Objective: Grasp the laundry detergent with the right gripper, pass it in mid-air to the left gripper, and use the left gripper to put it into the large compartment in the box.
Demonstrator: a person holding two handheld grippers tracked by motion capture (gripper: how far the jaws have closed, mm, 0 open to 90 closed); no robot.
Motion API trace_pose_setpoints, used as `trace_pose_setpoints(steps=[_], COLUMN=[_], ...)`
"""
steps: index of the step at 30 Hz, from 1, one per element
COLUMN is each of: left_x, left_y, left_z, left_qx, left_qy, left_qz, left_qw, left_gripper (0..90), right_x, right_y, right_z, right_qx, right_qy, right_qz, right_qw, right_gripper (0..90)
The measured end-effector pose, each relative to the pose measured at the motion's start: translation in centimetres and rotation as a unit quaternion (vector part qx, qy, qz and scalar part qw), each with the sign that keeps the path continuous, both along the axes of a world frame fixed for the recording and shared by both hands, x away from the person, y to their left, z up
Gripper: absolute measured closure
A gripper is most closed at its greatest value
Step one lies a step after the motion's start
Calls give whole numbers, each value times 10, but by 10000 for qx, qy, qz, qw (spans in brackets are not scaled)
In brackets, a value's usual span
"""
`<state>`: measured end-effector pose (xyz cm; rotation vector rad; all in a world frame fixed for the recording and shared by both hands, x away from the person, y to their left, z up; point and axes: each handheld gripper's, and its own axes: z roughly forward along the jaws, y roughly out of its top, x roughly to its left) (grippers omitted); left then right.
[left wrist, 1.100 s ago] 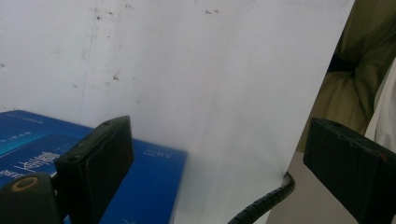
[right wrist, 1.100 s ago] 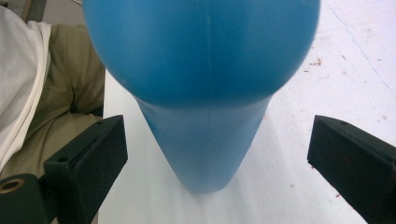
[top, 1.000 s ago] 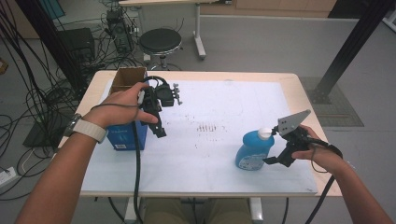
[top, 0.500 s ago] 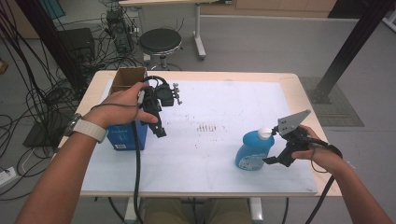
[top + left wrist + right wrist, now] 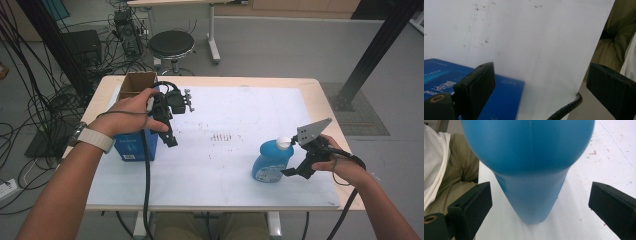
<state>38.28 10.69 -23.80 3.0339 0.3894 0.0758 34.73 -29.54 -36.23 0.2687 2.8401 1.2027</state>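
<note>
- Here, at the left of the counter (image 5: pixel 320 92), a blue box (image 5: pixel 131 146) stands on the white sheet (image 5: pixel 240 112), near the left edge.
- Just beyond it, on the far side, sits an open brown carton (image 5: pixel 137 83).
- The left hand (image 5: pixel 131 114) holds the left claw (image 5: pixel 170 137) above the box's right side, its tips pointing down and toward the near edge.
- In the left gripper view the left claw (image 5: pixel 541 86) is spread wide, with nothing between its jaws; bare sheet (image 5: pixel 536 45) lies under the gap, and the box (image 5: pixel 499 100) shows behind the left jaw.
- A cable (image 5: pixel 146 175) hangs from that claw, crosses the box front and drops past the near edge.
- Faint reddish marks (image 5: pixel 223 136) dot the sheet at mid-counter, between the two hands.
- The bottle (image 5: pixel 270 160), blue with a white cap, stands upright on the sheet at the right, near the front.
- The right claw (image 5: pixel 292 172) is just right of the bottle, low by its base, held by the right hand (image 5: pixel 342 165).
- In the right gripper view the right claw (image 5: pixel 540 202) is spread, one jaw on each side of the bottle (image 5: pixel 531 170); both jaws stand clear of its sides, not touching.
- A grey plate (image 5: pixel 312 131) on that claw rises beside the cap.
</note>
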Motion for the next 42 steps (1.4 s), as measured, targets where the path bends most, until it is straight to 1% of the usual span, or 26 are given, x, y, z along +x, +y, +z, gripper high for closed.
trace_pose_setpoints(steps=[9,12,14,19,28,29,31,33,34,40,42], left_x=[0,0,0,0,1,1,1,1,1,1,1], left_y=[1,1,1,1,0,0,0,0,0,0,0], left_z=[-2,-1,-2,-2,-2,-3,-3,-3,-4,-4,-4], left_qx=[-33,-7,-41,-35,-46,-26,-41,-19,-55,-38,-35], left_qy=[15,19,-2,10,-2,-1,4,11,2,17,17], left_qz=[44,23,35,37,35,13,37,10,34,30,29], left_qw=[10000,10000,10000,10000,10000,10000,10000,10000,10000,10000,10000], left_gripper=[92,92,92,96,96,96,96,96,96,96,96], right_x=[0,0,0,0,0,0,0,0,0,-1,-1], right_y=[0,1,1,2,5,5,6,6,7,9,10], right_z=[-1,-1,-2,-3,-7,-8,-9,-10,-11,-14,-15], right_qx=[27,38,54,67,180,221,225,237,250,326,384], right_qy=[-9,-19,-22,-25,-60,-59,-59,-55,-55,-55,-62], right_qz=[-9,-13,-18,-17,-30,-22,-18,-16,-14,-12,-6], right_qw=[10000,10000,10000,10000,9998,9997,9997,9997,9997,9995,9992], right_gripper=[49,49,49,49,49,49,49,49,49,57,63])
